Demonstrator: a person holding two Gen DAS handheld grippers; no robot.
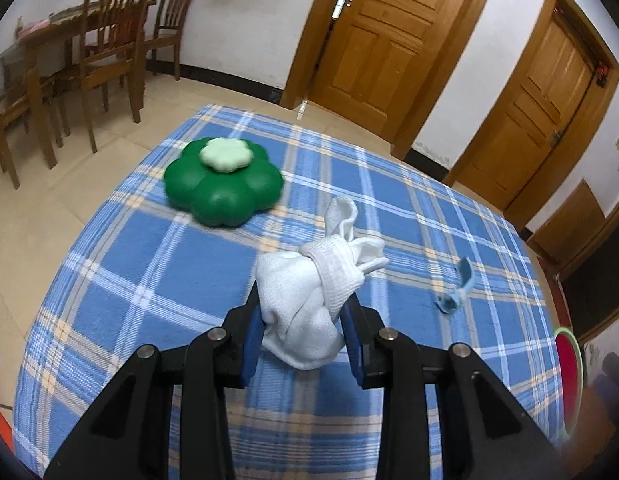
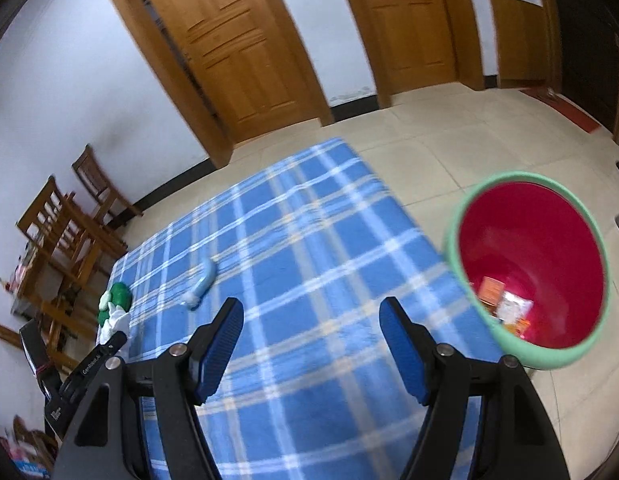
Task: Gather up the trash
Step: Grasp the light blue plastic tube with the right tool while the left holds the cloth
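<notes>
Your left gripper [image 1: 303, 312] is clamped on a white knotted cloth [image 1: 309, 292], held above the plaid counter [image 1: 149, 280]. Your right gripper [image 2: 311, 344] gapes wide w/ nothing in it, near the red-lined bin [image 2: 529, 264] beside the counter; blue scrap [image 1: 455, 288] lies on the counter.

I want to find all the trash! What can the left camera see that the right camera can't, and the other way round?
Only the left wrist view shows the left gripper squeezing the white cloth up close.

Only the right wrist view shows the inside of the red bin, with wrappers at the bottom, and the right gripper open and empty.

Both show the blue checked tablecloth, the green flower-shaped box, the light blue scrap and two wooden doors.
</notes>
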